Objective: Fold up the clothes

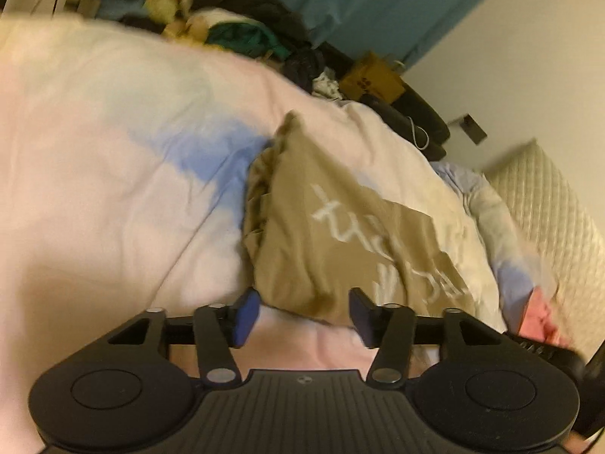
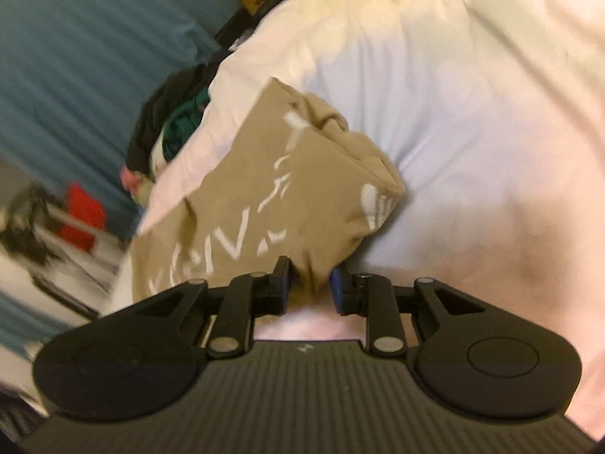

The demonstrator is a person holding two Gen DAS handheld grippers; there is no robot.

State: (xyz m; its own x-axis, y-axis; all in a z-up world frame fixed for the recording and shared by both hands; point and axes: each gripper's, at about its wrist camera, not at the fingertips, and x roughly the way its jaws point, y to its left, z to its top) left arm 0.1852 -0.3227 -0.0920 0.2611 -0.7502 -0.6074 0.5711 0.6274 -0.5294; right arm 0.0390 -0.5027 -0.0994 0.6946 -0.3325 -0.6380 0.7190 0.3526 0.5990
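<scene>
— Where is the shirt now, and what do your tongs do with it?

— The tan shirt (image 1: 340,227) with white letters lies on the bed, on the pale duvet (image 1: 113,151), already folded into a thick bundle. My left tongs (image 1: 302,316) stand wide open; the near edge of the shirt is between the blue pads (image 1: 245,314), but they do not press on it. My right tongs (image 2: 310,283) are much narrower, with a bunched corner of the shirt between the pads. It looks pinched, but a small gap shows on one side, so I cannot tell if the grip is firm.

— Which step is this?

— I judge it is the laying down of the fold. Next I should free the right corner, then smooth the bundle flat, or fold it once more.
</scene>
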